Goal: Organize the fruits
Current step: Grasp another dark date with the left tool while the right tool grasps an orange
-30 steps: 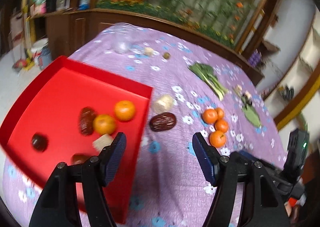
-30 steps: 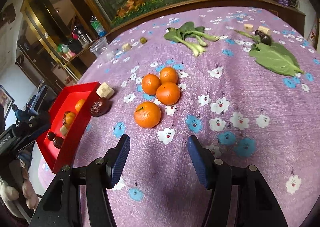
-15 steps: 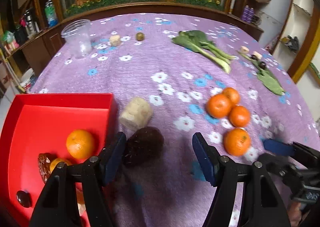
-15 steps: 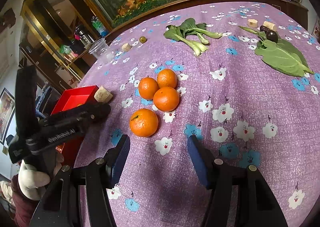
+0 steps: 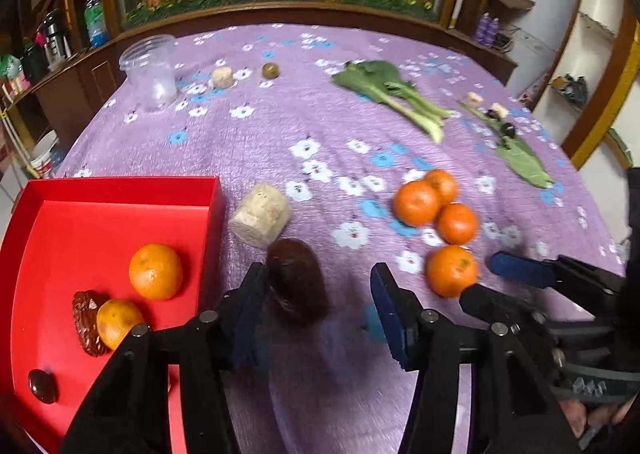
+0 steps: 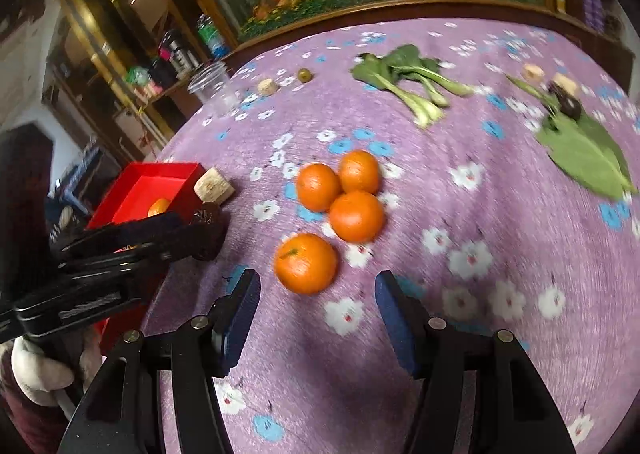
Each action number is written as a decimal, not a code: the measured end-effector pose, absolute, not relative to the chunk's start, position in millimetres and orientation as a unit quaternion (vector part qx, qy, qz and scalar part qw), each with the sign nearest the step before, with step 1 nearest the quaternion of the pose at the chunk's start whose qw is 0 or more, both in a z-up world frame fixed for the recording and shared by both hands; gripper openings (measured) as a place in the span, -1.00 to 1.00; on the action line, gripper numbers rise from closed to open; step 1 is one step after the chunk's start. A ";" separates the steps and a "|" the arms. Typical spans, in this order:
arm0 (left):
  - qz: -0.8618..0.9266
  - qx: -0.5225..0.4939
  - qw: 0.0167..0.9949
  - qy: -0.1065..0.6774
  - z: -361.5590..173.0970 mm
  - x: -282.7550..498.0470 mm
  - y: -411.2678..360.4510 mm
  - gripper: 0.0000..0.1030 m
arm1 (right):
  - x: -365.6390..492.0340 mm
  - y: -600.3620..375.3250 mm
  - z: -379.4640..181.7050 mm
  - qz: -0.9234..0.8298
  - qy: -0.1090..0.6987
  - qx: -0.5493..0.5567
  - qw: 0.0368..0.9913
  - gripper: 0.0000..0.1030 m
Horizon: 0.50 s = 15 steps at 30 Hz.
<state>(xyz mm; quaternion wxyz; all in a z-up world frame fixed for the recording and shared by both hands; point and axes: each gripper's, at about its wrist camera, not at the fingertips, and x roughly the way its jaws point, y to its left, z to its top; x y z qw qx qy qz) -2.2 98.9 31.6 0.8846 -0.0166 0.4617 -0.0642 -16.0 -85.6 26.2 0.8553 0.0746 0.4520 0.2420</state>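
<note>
Reaching across a purple, flower-printed tablecloth [image 5: 256, 134], the left gripper [image 5: 316, 294] straddles a dark brown, wrinkled date [image 5: 296, 282] with its blue-padded jaws spread wide; the left pad looks close against the fruit, the right pad well apart from it, so nothing is grasped yet. That date lies on the cloth just beside the red, shallow cardboard tray [image 5: 120, 190], which already holds two oranges, another date and a small dark fruit. A pale, cork-like cylinder [image 5: 260, 220] sits just behind the date, seemingly touching it. To the right, the right gripper [image 6: 316, 310], also spread and empty, hangs near the closest glossy orange tangerine [image 6: 306, 263], which lies just ahead of its pads and slightly apart from a cluster of three tangerines [image 6: 344, 190].

Risks, as judged from here: closing off-centre could roll the date sideways, or push it into the cylinder and tray wall. A round tangerine pinched at its near edge could squirt forward into the cluster. Both tools work close together and might collide.
</note>
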 end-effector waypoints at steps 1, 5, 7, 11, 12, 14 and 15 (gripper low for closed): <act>-0.062 -0.018 0.882 0.467 27.0 2.4 99.9 -0.01 | -13.9 -79.8 26.3 0.243 0.452 0.064 0.856 0.26; -0.050 -0.016 0.876 0.479 15.0 10.3 100.6 -0.26 | -6.8 -62.3 19.0 0.242 0.457 0.027 0.855 0.26; -0.042 -0.017 0.878 0.477 14.8 11.5 101.9 -0.33 | -4.0 -57.8 15.6 0.242 0.461 0.020 0.853 0.25; -0.033 -0.017 0.880 0.474 15.5 10.8 102.8 -0.40 | -0.4 -52.0 14.0 0.239 0.456 0.009 0.857 -0.01; -0.034 -0.017 0.882 0.471 16.7 8.6 102.2 -0.40 | -0.5 -50.8 13.8 0.236 0.454 0.003 0.859 -0.10; -0.036 -0.022 0.883 0.467 18.9 5.5 101.7 -0.40 | -2.1 -48.6 13.4 0.229 0.451 -0.014 0.863 -0.22; -0.039 -0.031 0.884 0.465 20.9 2.9 102.7 -0.40 | -3.1 -49.0 13.5 0.230 0.450 -0.014 0.863 -0.23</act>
